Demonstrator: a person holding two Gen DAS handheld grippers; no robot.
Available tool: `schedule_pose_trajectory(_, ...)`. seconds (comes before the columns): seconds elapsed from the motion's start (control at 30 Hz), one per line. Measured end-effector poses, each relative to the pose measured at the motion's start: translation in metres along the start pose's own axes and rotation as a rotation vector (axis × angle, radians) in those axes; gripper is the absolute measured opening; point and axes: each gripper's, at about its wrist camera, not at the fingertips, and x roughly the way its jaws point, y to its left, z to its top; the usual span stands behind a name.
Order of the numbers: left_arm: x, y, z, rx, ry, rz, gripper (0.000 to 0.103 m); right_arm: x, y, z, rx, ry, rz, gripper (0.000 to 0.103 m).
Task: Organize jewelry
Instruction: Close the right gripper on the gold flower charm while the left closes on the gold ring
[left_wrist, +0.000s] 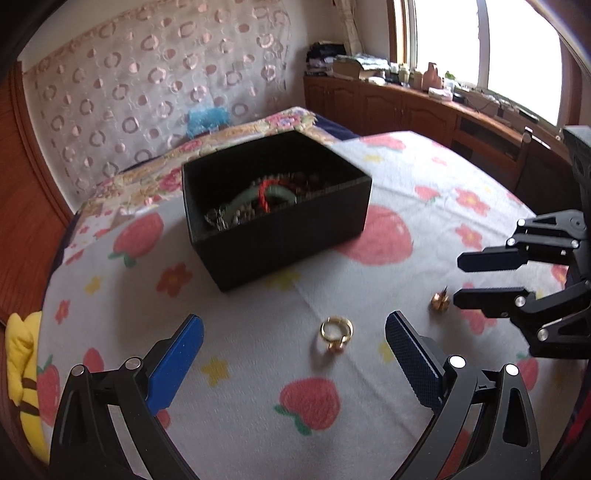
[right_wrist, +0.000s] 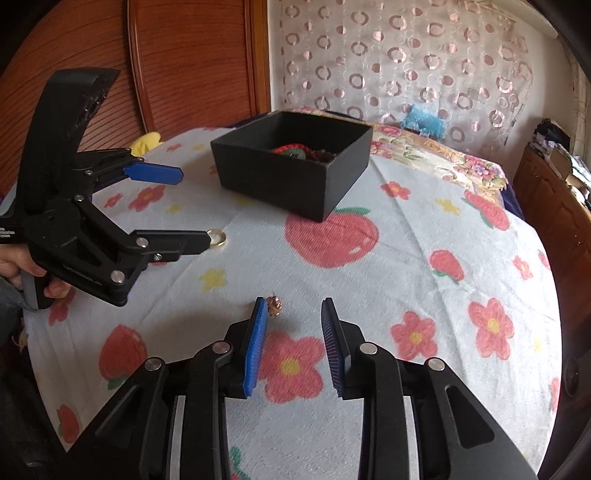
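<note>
A gold ring (left_wrist: 335, 332) lies on the strawberry-print cloth, between and just ahead of my left gripper's open fingers (left_wrist: 293, 328). In the right wrist view the ring (right_wrist: 217, 237) peeks out by the left gripper's lower fingertip (right_wrist: 194, 210). A small copper-coloured ornament (left_wrist: 439, 301) lies further right, close to my right gripper (left_wrist: 456, 280), which is open. In the right wrist view the ornament (right_wrist: 274, 305) sits just ahead of the left fingertip (right_wrist: 260, 306) of my right gripper (right_wrist: 293, 304). A black box (left_wrist: 280, 225) (right_wrist: 291, 177) holds bracelets and beads.
The round table's cloth (left_wrist: 240, 406) drops off at the edges all round. A bed with a floral quilt (right_wrist: 424, 147) lies behind the box. A wooden cabinet (left_wrist: 424, 110) with clutter runs under the window. A yellow plush (left_wrist: 22, 369) sits at the left.
</note>
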Motion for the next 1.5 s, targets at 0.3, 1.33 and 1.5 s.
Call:
schedule_pose_trajectory(0.3,0.015,0.001,-0.008,-0.004,0.064,-0.046,0.095,0.010,0.008,0.003,-0.027,0.040,0.010,0.033)
schedule_pose_trajectory(1.33,0.008,-0.013,-0.007,0.017,0.022,-0.086,0.032,-0.006,-0.001,-0.008,0.034,0.010,-0.005,0.017)
schedule_pose_trajectory(1.5,0.009,-0.016,-0.003,0.023,0.029,-0.088,0.032,-0.006,-0.001,-0.009,0.035,0.011,-0.005,0.017)
